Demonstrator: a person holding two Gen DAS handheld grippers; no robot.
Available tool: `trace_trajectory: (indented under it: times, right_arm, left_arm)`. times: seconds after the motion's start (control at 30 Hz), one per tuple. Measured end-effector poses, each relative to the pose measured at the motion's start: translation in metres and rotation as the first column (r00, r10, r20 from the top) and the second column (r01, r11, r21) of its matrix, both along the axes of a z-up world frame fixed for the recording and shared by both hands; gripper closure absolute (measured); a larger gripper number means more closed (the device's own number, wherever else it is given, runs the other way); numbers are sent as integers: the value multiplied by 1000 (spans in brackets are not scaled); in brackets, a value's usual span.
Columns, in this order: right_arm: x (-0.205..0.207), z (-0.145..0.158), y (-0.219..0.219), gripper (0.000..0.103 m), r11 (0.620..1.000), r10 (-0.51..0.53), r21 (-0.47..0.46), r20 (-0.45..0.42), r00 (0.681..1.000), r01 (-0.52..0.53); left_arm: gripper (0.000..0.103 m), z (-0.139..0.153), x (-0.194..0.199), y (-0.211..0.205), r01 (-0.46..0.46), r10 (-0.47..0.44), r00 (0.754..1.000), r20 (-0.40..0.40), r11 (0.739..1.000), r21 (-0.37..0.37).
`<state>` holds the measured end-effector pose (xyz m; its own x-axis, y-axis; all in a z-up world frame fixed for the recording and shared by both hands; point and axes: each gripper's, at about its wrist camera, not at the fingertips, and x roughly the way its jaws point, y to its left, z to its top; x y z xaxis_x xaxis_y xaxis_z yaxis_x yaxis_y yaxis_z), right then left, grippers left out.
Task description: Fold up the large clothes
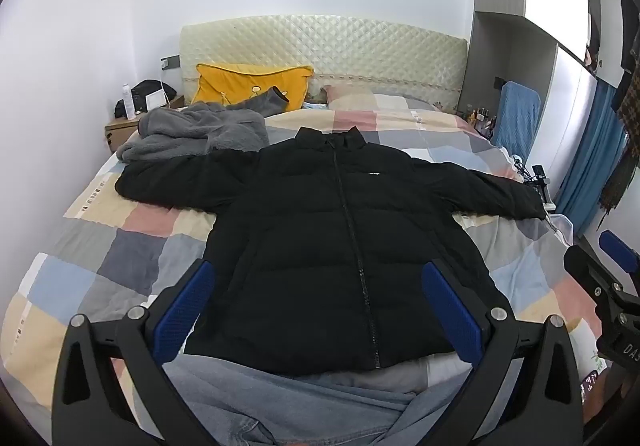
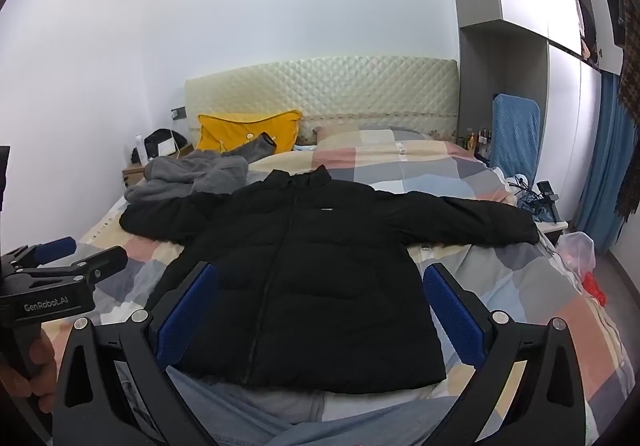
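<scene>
- Lying flat on the bed [image 1: 100, 230], front side up: a big black puffer jacket [image 1: 332, 246], arms sticking straight out to both sides.
- Looking puffy and soft, with sewn lines going across the body like fat stripes.
- Running down the middle from collar to bottom edge: a dark zipper [image 1: 356, 246], closed all the way.
- Showing on the chest: a tiny white tag [image 1: 374, 175].
- Standing up a little at the top: a short collar.
- Resting under the jacket: a bed cover made of squares in pink, gray, blue and cream, a bit wrinkly.
- Touching the end of one jacket arm: a fuzzy gray robe [image 1: 200, 132], all bunched up.
- Leaning on the bumpy cream headboard [image 1: 324, 50] at the far end: a yellow pillow [image 1: 248, 84].
- Lying at the near edge, under the jacket's bottom edge: blue jeans [image 1: 288, 406] and pale gray cloth.
- Hovering near the jacket's bottom edge: the left gripper [image 1: 318, 310], blue bumpy pads [image 1: 184, 316] spread wide apart, holding nothing.
- Hovering just beside it: the right gripper [image 2: 320, 310], pads spread wide too, holding nothing.
</scene>
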<state>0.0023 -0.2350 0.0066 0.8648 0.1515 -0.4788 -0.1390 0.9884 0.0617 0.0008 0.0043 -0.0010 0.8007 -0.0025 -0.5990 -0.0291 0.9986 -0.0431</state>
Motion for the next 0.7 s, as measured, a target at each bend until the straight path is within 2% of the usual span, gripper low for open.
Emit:
trace_trajectory:
  times: [0.7]
  right_arm:
    - [6, 1, 5, 0, 1000, -4, -5, -11, 1000, 4]
  left_arm:
    - [0, -3, -1, -8, 3, -3, 1000, -10, 1000, -4]
